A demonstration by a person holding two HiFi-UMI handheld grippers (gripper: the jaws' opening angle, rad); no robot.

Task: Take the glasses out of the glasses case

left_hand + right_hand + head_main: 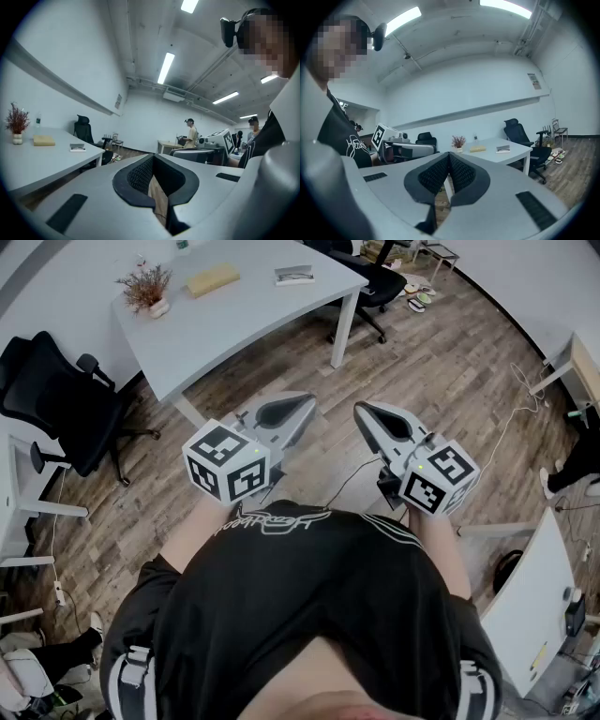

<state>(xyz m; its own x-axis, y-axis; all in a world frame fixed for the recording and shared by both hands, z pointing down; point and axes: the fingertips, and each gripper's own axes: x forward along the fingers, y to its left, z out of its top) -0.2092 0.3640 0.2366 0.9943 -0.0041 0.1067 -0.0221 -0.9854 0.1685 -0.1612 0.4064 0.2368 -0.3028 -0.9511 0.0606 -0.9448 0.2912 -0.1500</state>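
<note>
The left gripper (307,403) and the right gripper (362,410) are each holding their jaws pressed together at the tips, pinching nothing. The person in a black shirt (309,606) is carrying them side by side, close to the chest, above the wooden floor (450,352). The glasses case (294,276) is lying well apart from both, on the white table (253,310), in line with a tan block (213,279) and a potted dried plant (147,287).
</note>
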